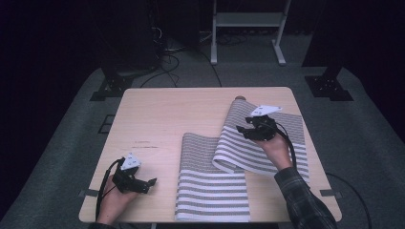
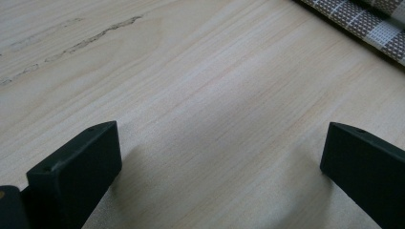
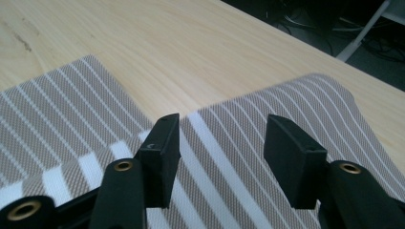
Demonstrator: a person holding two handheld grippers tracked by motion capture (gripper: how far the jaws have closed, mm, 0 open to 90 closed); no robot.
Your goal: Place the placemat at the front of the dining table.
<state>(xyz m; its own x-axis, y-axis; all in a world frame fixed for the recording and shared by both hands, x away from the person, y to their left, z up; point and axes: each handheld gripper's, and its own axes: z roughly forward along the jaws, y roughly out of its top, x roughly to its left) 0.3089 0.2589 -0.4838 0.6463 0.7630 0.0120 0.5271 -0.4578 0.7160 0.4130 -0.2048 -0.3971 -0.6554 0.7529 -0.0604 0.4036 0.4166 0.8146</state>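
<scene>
With the right tongs (image 1: 248, 125) released above the striped cloth (image 1: 215, 186), whose folded-over part lies loose at right of centre on the surface (image 1: 157, 114), that fold may slip or spring askew, while the left tongs (image 1: 145, 183) gape empty at lower left.

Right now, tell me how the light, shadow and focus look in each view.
High view: the wooden table is evenly lit while the floor and room behind fall into deep shadow; the picture is soft. Left gripper view: sharp wood grain, with soft shadows beside both black jaws of the left gripper. Right gripper view: the striped cloth is crisp, the right gripper's near parts slightly blurred.
</scene>
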